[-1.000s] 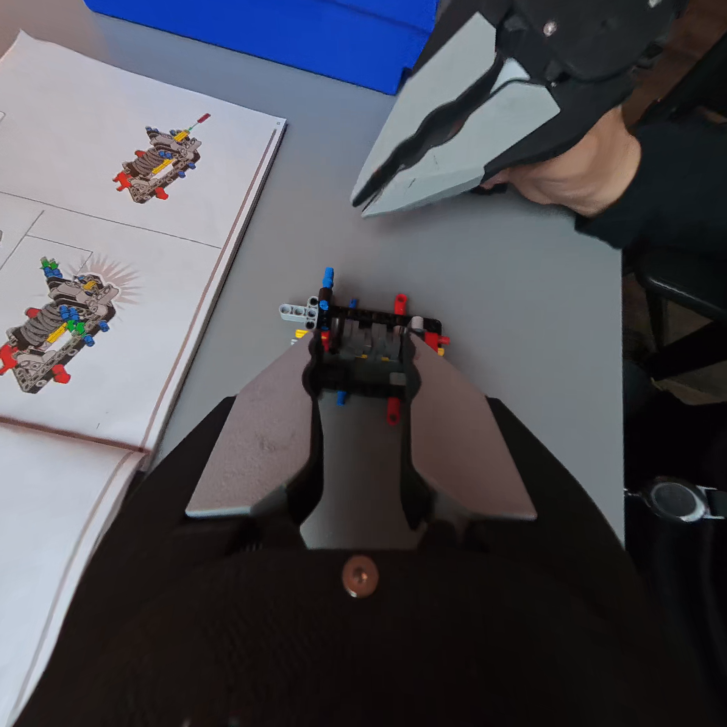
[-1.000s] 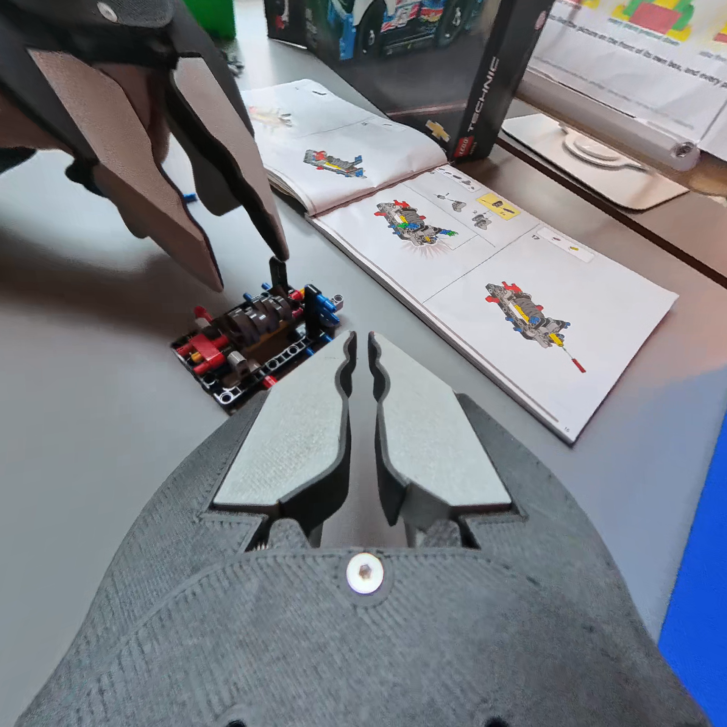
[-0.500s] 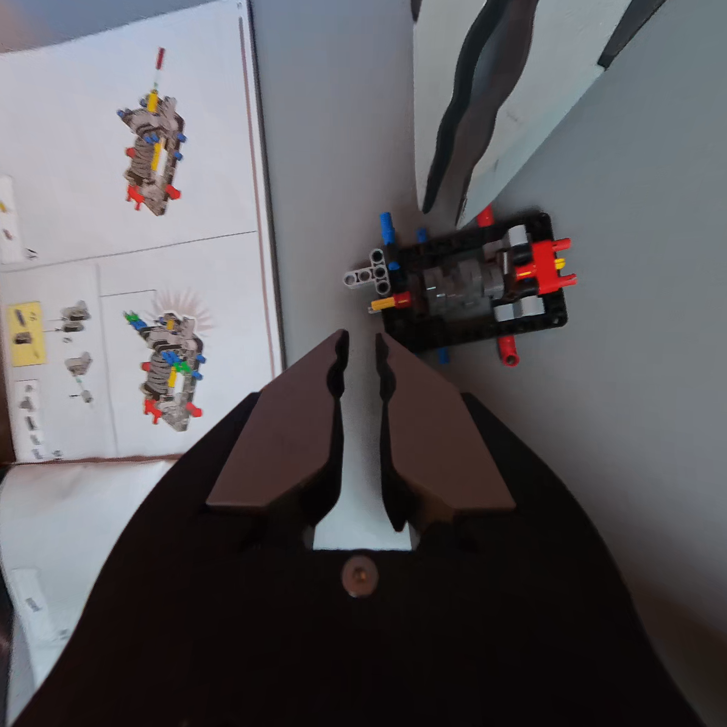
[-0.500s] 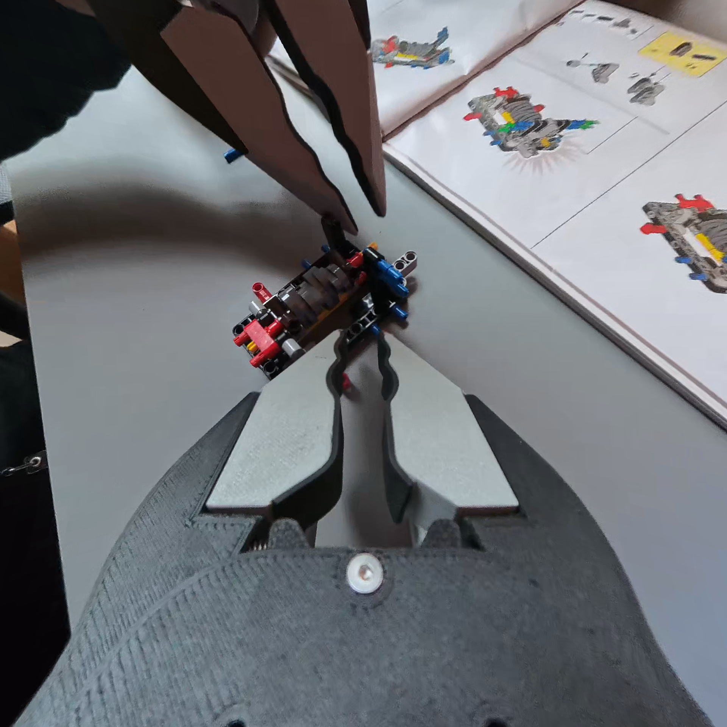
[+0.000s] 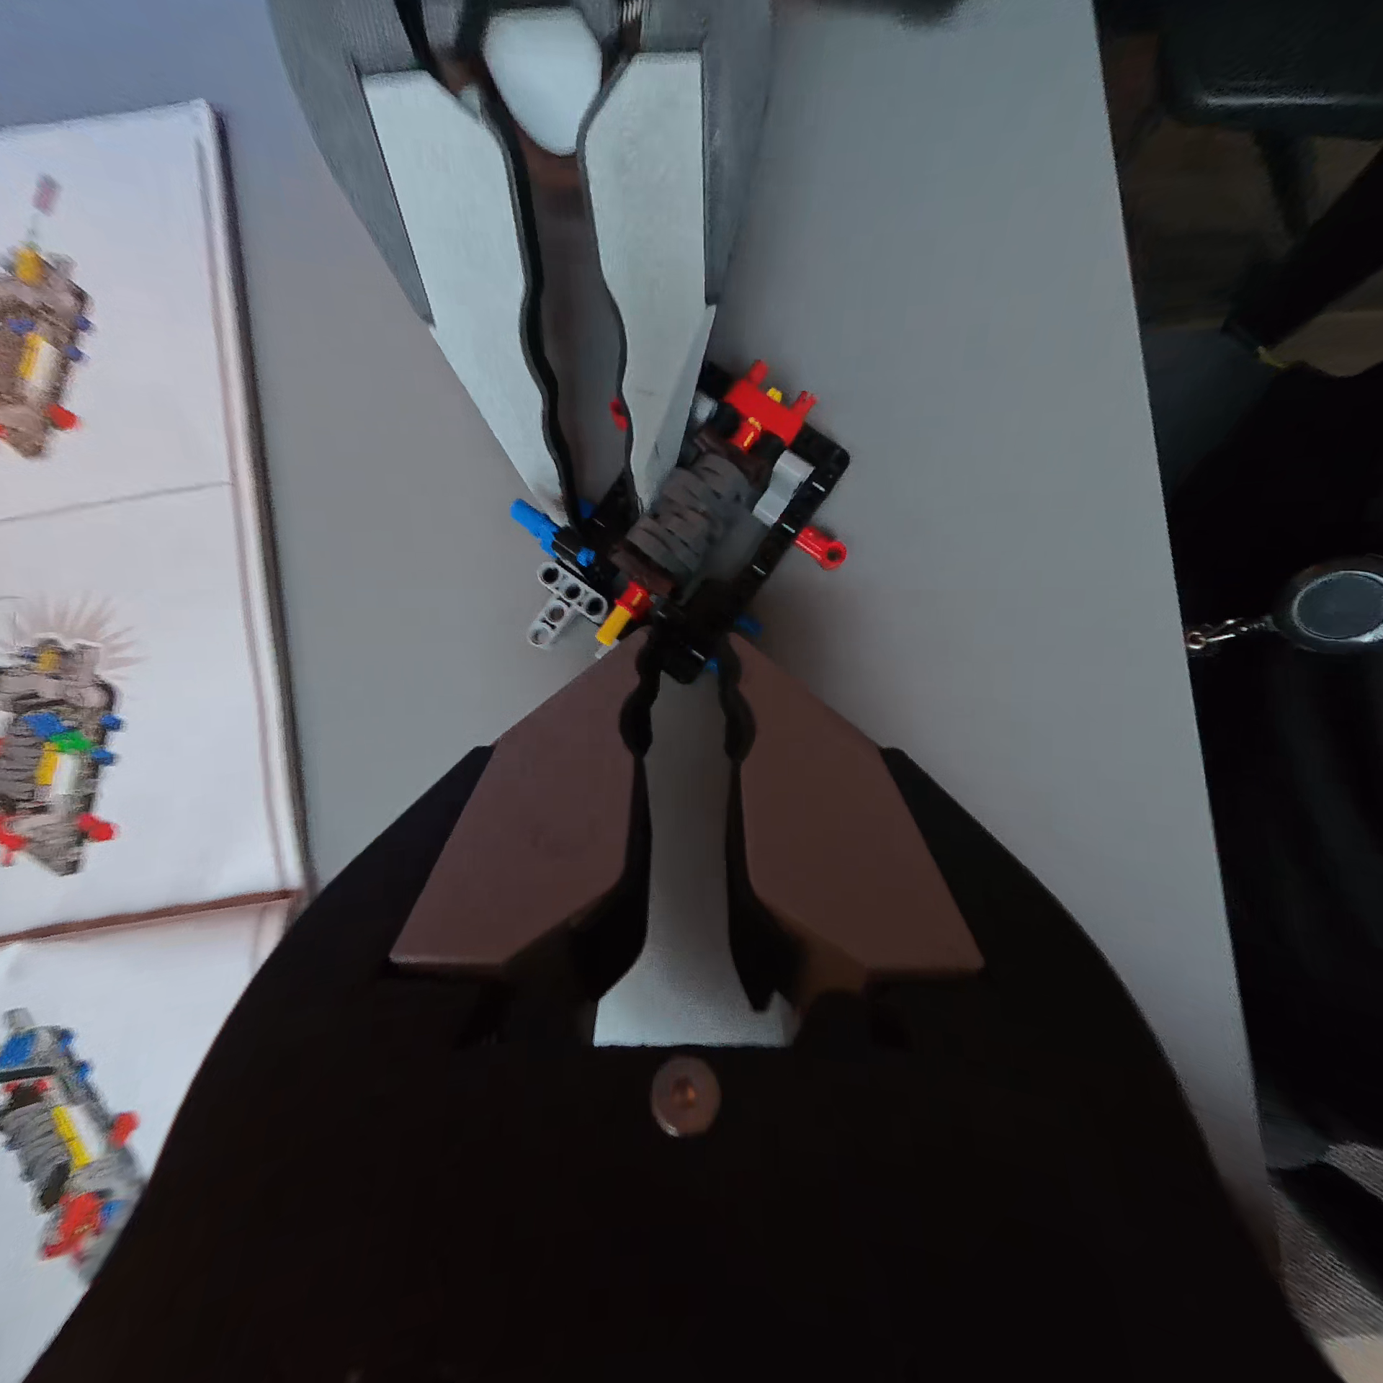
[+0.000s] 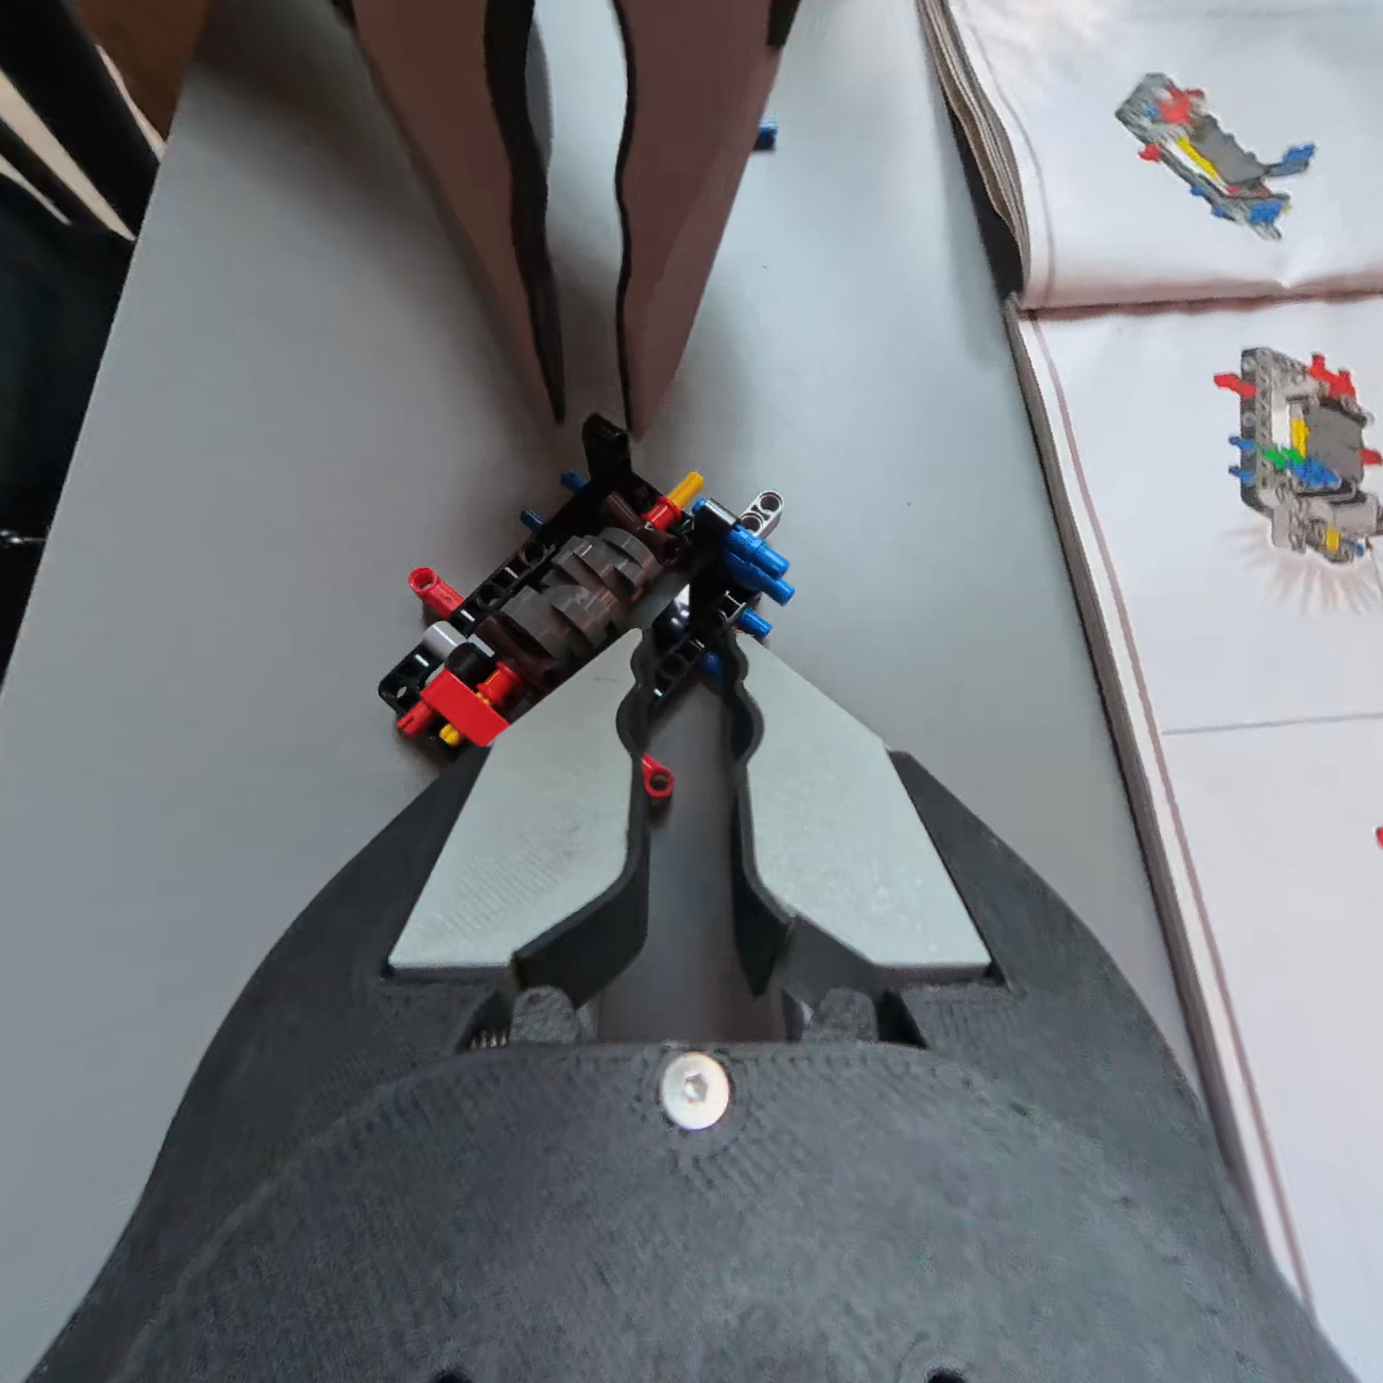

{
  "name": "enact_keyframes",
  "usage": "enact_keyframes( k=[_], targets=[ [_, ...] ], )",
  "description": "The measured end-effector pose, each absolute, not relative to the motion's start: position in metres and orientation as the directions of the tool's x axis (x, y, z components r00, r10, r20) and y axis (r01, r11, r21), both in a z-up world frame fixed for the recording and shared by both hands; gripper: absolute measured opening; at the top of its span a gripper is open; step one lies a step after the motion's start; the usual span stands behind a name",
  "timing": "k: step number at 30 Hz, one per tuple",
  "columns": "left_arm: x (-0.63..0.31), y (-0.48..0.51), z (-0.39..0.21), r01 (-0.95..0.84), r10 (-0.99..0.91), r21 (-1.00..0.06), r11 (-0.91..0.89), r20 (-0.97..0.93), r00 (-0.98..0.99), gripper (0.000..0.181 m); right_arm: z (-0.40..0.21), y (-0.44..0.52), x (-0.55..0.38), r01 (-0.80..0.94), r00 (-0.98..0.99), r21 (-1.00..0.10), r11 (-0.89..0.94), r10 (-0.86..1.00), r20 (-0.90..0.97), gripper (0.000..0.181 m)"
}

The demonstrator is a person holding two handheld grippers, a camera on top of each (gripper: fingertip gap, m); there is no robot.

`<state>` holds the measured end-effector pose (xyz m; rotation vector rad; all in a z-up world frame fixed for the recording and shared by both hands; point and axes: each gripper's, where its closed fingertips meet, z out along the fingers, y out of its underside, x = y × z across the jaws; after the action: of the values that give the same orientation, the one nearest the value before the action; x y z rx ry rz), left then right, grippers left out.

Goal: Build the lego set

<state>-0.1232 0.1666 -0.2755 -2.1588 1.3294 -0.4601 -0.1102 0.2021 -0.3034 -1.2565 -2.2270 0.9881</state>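
The lego assembly is a black frame with dark grey gears, red and blue pins and a light grey beam. It lies on the grey table, and it also shows in the right wrist view. My left gripper, with brown fingers, is closed narrowly on the black end of the frame; in the right wrist view its tips pinch a black upright piece. My right gripper, with grey fingers, straddles the frame's black side beam by the blue pins. It reaches in from the top of the left wrist view.
The open instruction booklet lies beside the assembly, at the right in the right wrist view. The table's edge runs close past the assembly. A badge reel hangs beyond it. A small blue piece lies behind the left gripper. One gripper's finger ends stand about 5 centimeters off the other's.
The right gripper moved in from a distance and now has the frame's side beam between its fingers. The left gripper narrowed and shifted to the frame's end. The assembly turned on the table.
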Motion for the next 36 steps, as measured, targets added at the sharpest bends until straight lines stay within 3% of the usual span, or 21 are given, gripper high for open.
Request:
enact_keyframes(
  k=[6,11,36],
  targets=[
    [-0.127,0.200,-0.246,-0.695,-0.899,-0.682,-0.227,-0.128,0.419,0.023,-0.304,0.197,-0.114,0.537,-0.575,-0.743,0.399,0.818,0.023,0.014],
    [-0.119,0.198,-0.257,-0.738,-0.945,-0.668,-0.092,-0.176,0.277,0.015,-0.303,0.197,-0.114,0.522,-0.571,-0.745,0.415,0.819,0.057,0.015],
    [-0.119,0.198,-0.271,-0.722,-0.917,-0.692,-0.002,-0.286,0.277,0.007,-0.304,0.195,-0.114,0.514,-0.588,-0.737,0.438,0.806,0.068,0.014]
  ],
)
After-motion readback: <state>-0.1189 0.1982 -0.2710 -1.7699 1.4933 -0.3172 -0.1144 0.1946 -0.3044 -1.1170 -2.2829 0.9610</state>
